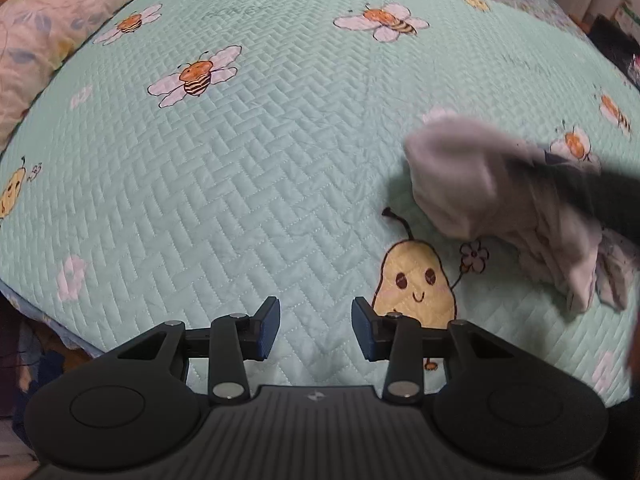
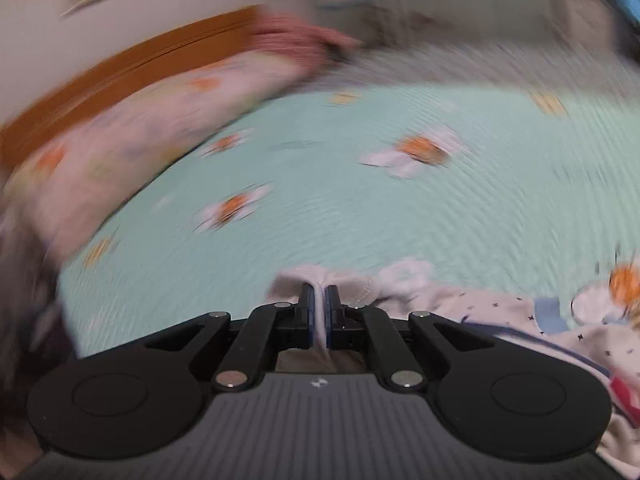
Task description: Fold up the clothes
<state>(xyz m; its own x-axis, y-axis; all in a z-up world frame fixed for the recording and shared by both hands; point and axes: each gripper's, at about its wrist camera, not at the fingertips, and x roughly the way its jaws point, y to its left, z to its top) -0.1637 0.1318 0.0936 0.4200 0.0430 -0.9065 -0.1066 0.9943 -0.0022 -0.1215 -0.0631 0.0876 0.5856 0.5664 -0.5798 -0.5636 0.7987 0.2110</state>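
A small white garment with tiny dark stars hangs blurred above the mint quilt at the right of the left wrist view. My right gripper is shut on a fold of this white garment, and cloth shows pinched between its pads. The rest of the cloth trails off to the right, with blue and red trim. My left gripper stands open over the bare quilt near its front edge, nothing between its fingers, well left of the garment. A dark blurred shape crosses the garment in the left wrist view.
The quilt carries printed bees and a pear figure. A floral pillow lies along the far left, in front of an orange-brown headboard. Boxes and dark clutter stand beyond the bed's far right edge.
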